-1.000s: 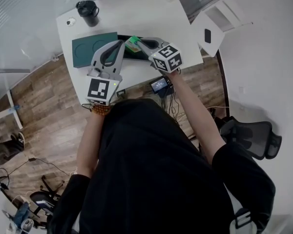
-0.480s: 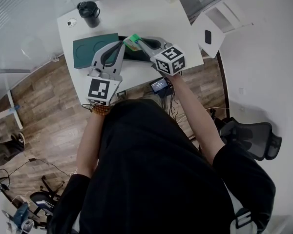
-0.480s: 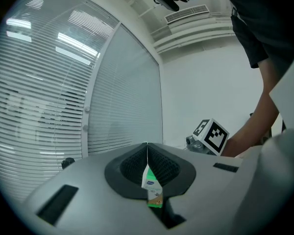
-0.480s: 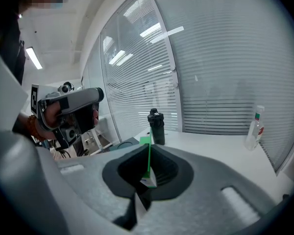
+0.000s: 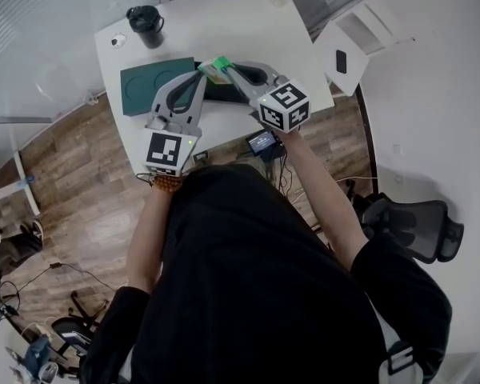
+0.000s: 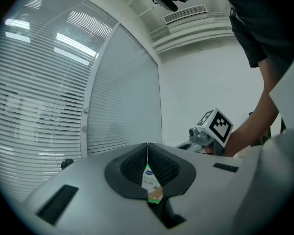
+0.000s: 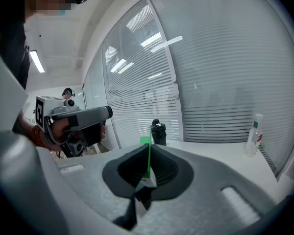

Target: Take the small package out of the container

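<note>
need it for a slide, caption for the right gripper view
Right claw shut on the small green package, a black travel mug on the white table behind.

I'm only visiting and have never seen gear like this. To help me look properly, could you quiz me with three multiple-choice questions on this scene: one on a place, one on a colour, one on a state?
1. Where does the black cup stand on the white table?
A) near its far left corner
B) at its near edge
C) in its middle

2. What colour is the small package mostly?
A) red
B) green
C) black

3. How is the right claw?
A) wide open and empty
B) lying flat on the table
C) shut on the small package

Answers:
1 A, the head view shows the cup by the far left corner.
2 B, its green face shows at the claw tips.
3 C, the right gripper view shows the jaws together with the package's edge pinched between them.
</note>
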### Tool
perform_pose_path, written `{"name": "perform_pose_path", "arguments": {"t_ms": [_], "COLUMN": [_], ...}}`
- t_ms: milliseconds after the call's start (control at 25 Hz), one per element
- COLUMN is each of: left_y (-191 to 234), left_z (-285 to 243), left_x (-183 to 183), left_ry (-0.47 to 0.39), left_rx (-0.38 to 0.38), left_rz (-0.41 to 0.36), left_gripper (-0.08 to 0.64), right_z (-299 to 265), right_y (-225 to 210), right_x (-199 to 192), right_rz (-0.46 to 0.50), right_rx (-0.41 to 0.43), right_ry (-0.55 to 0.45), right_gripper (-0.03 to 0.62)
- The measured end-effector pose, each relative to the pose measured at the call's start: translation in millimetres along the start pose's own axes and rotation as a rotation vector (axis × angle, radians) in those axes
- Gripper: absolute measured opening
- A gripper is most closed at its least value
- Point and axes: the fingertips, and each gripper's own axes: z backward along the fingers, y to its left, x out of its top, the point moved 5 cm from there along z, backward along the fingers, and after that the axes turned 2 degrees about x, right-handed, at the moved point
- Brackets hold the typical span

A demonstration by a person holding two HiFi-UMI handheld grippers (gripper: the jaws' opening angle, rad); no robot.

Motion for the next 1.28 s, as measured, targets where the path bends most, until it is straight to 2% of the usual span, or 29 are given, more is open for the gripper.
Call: {"name": "perform_pose_path", "arguments": {"t_ms": [1040,1280], "left_y": [-7.2,-7.9], "left_z": [6.5,5.7], "left_x": [7.3,5.2], "left_ry": [-0.042,-0.03], "left_rx": [-0.021,-0.028], "left_rz": [-0.019,-0.004], "left_gripper": [0.003,0.003], "right_z": [35.9,41.9], "right_y": [26.5,30.2], "right_x": [46.1,50.4], "right_rz": [0.061,0.091], "right_rx": [-0.019,-0.029], "right_ry": [-0.248,-0.282], "right_gripper": [0.003,0.003]}}
